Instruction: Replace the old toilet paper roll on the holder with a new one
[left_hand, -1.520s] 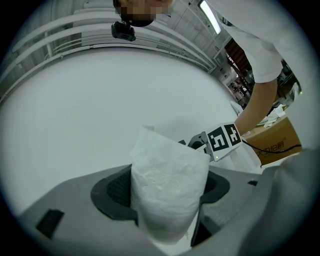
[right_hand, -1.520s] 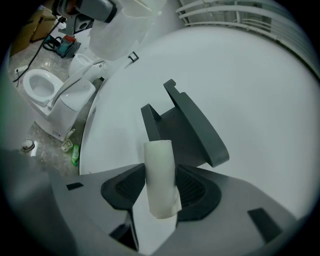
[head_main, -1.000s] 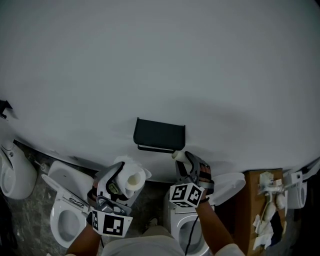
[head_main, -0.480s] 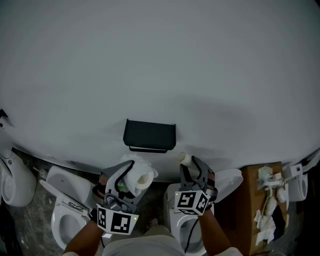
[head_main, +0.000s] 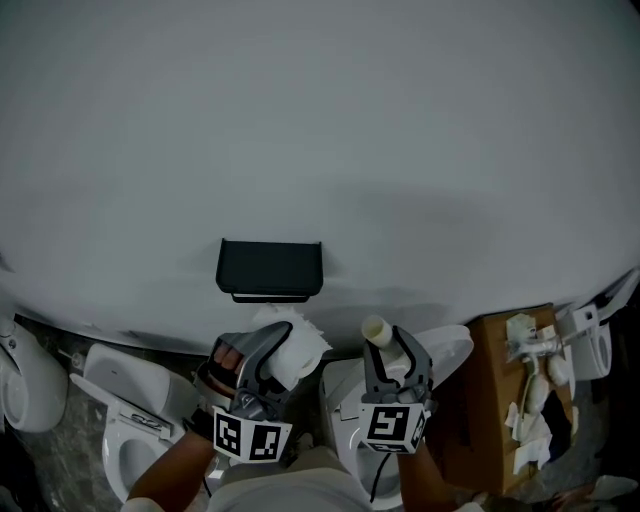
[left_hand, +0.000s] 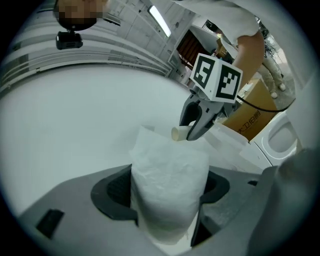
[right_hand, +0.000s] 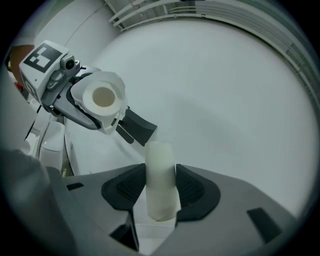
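Left gripper (head_main: 272, 352): jaws spread wide and clamped on the curved sides of the new roll (head_main: 298, 352). The roll is soft white crinkled tissue with a loose torn flap at its far edge. Its long axis lies across the jaws, and the open end with the pale core hole faces right, toward the right gripper (head_main: 395, 350).

Right gripper: pads pinch the old core (head_main: 377, 330), a smooth, bare, cream cardboard tube. The tube lies crosswise between the pads, with one open end sticking out on the left.

Both are held in the air just near of the holder (head_main: 270, 268), a matte black boxy cover with a thin bar beneath, fixed to the plain pale wall (head_main: 330, 130). Glossy white toilets (head_main: 125, 420) stand below.
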